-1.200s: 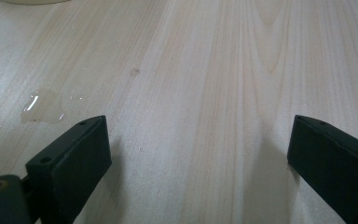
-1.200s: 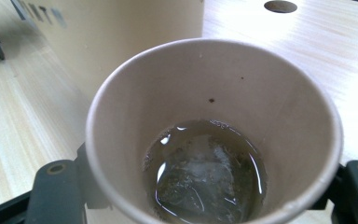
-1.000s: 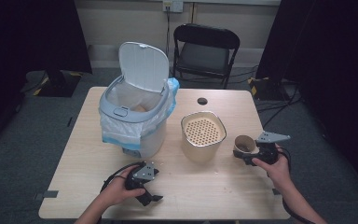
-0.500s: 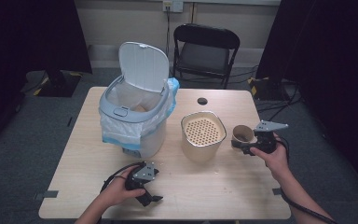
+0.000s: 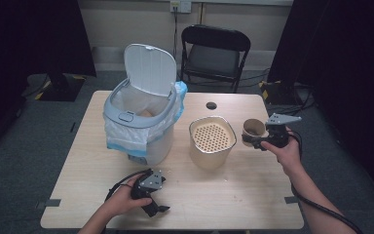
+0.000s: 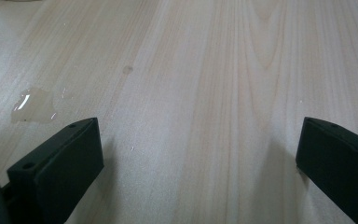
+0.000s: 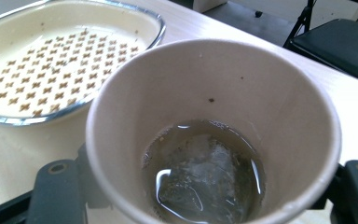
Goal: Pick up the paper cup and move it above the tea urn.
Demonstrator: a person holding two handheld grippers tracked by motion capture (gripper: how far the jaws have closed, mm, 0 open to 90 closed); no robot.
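A brown paper cup [image 5: 253, 129] is held just above the table's right side, beside a cream container with a perforated strainer top [image 5: 212, 139]. My right gripper [image 5: 259, 141] is shut on the cup. The right gripper view looks into the cup [image 7: 214, 130], which is upright, with a little murky liquid and ice at its bottom [image 7: 203, 179]; the strainer [image 7: 51, 60] lies just beyond. My left gripper [image 5: 157, 207] rests low at the table's front edge, its jaws spread wide over bare wood with nothing between them in the left gripper view [image 6: 198, 154].
A white bin with its lid up and a blue liner [image 5: 143, 114] stands at the table's back left. A small black disc [image 5: 211, 105] lies near the far edge. A black folding chair [image 5: 214, 53] stands behind the table. A small puddle [image 6: 32, 105] wets the wood by the left gripper.
My right gripper has carried the cup up and to the left, closer to the strainer container. The left gripper has stayed in place.
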